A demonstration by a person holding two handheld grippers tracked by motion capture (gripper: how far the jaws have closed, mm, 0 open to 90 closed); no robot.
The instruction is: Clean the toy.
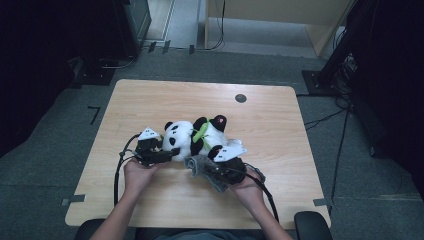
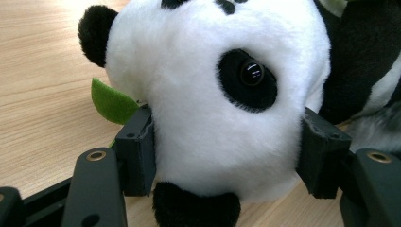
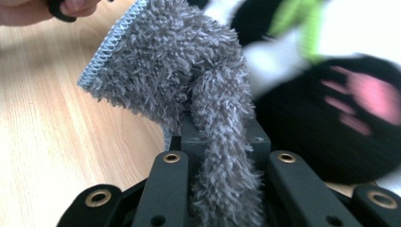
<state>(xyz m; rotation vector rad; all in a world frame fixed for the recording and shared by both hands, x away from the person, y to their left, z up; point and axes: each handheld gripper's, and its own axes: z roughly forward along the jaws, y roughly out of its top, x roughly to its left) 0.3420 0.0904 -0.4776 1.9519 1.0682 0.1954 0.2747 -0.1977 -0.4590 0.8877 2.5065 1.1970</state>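
So there's a stuffed panda (image 1: 196,136) lying on its side near the middle of a light wooden table (image 1: 280,165), a bit toward the person's edge. Its long axis runs roughly left to right across the table: the white head with black ears is at the person's left, and the body and feet stretch off to the right, with one black foot (image 1: 218,121) showing a pink paw print pointing up and away. There's a green bit around its neck, and a green felt leaf (image 2: 112,102) pokes out beside the head in the left gripper view.

The left gripper (image 1: 165,155) is clamped on the panda's head. In the left gripper view you can see both black pads pressed into the white fur on either side of the face, one shiny eye looking right at the camera.

The right gripper (image 1: 212,165) is pinched tight on a fuzzy grey cloth (image 1: 200,166), which sits just in front of the panda's belly, touching it. In the right gripper view the cloth (image 3: 189,94) rises out from between the closed jaws and flops over, stitched edge at the top left, with the pink-pawed foot blurry to the right.

No labels, tags or readable writing on anything. A small dark round disc (image 1: 240,98) sits on the far side of the table.
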